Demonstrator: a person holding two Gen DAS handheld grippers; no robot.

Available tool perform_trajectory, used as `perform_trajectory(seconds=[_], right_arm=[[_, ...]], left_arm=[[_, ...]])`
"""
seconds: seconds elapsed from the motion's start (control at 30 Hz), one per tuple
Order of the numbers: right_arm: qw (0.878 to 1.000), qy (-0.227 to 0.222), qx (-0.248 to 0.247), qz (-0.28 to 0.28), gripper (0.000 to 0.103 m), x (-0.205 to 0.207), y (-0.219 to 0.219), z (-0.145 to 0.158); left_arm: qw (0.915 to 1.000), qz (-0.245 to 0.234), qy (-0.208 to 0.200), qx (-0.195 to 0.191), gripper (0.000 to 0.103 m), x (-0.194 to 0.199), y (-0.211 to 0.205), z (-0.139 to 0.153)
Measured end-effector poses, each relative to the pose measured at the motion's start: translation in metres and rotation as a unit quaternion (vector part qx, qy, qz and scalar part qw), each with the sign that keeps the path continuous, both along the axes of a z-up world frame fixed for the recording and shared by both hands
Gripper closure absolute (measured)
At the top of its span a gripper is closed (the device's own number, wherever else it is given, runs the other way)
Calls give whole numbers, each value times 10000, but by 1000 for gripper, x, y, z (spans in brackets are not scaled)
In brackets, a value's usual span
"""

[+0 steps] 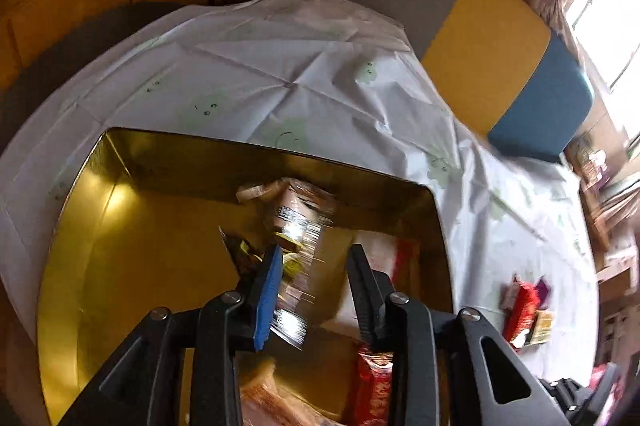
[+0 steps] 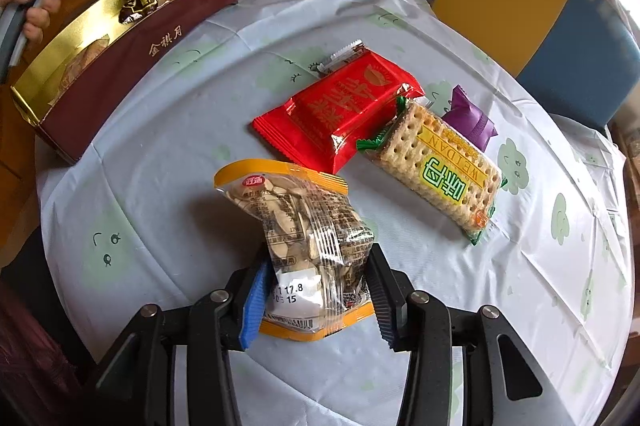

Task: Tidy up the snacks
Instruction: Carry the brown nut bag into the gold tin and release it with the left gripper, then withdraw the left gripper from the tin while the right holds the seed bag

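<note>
1. Gift box point(image 2: 120, 65), gold inside, maroon outside: one.
2. Snack packets loose on the tablecloth point(image 2: 520, 286): three. One red packet point(image 2: 340, 113), one cracker packet point(image 2: 436, 165), one purple packet point(image 2: 472, 121).
3. Clear seed packet point(image 2: 308, 246) with orange edging: one.
4. Packets inside the box: several, blurred; count not settled.
5. Grippers: two.

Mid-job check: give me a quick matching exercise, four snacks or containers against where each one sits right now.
Things:
1. clear seed packet with orange edges
2. red foil snack packet
3. purple wrapped candy
4. gold-lined maroon box

Places:
A. behind the cracker pack's far end
B. between the right tool's pads
C. at the table's left edge, under the left tool
D. flat on the tablecloth, left of the cracker pack

Pairs: 1-B, 2-D, 3-A, 4-C
</note>
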State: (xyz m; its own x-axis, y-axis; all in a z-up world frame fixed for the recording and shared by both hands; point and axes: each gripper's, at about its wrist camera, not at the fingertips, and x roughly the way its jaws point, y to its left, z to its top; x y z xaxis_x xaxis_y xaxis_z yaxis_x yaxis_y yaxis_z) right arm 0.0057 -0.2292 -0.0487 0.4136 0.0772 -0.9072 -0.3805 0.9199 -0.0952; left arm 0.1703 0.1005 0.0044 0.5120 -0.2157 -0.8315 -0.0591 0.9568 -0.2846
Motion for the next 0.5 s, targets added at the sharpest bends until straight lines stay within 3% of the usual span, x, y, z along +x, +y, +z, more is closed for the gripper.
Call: perform_trajectory(seconds=[0.23, 0.5], right_arm=[[9999, 68, 47, -88, 54, 3, -2, 0], [10000, -18, -30, -50, 54, -1, 0, -1]], left_arm=[[9966, -94, -421, 698, 69, -50, -14, 18], [9904, -161, -678, 1195, 69, -113, -31, 28]])
